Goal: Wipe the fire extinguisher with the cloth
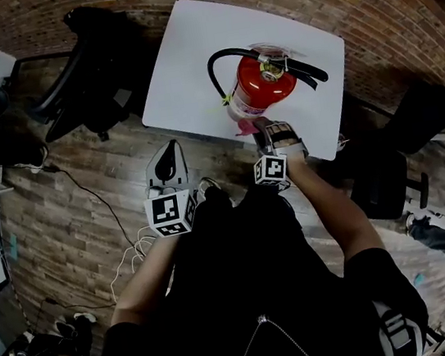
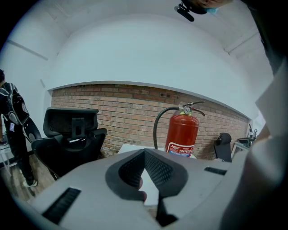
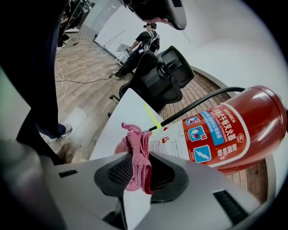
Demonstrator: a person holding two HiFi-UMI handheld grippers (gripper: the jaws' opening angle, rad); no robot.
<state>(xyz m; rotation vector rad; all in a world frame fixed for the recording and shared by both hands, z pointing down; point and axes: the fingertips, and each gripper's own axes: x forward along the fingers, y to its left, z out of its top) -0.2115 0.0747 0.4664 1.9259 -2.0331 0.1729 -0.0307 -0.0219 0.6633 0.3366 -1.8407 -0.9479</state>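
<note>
A red fire extinguisher (image 1: 254, 85) with a black hose stands upright on the white table (image 1: 189, 62). My right gripper (image 1: 269, 129) is at its near, lower side, shut on a bunched pink cloth (image 1: 246, 128). In the right gripper view the cloth (image 3: 137, 157) sticks up between the pads, close against the extinguisher's white label (image 3: 225, 134). My left gripper (image 1: 171, 157) hangs off the table's near edge, its jaws together and holding nothing. The left gripper view has the extinguisher (image 2: 182, 132) standing ahead, beyond the fingertips (image 2: 145, 155).
Black office chairs stand left of the table (image 1: 82, 69) and right of it (image 1: 413, 124). White cables (image 1: 131, 257) lie on the wooden floor below my left arm. A brick wall (image 2: 130, 108) runs behind the table. A person (image 2: 11, 121) stands far left.
</note>
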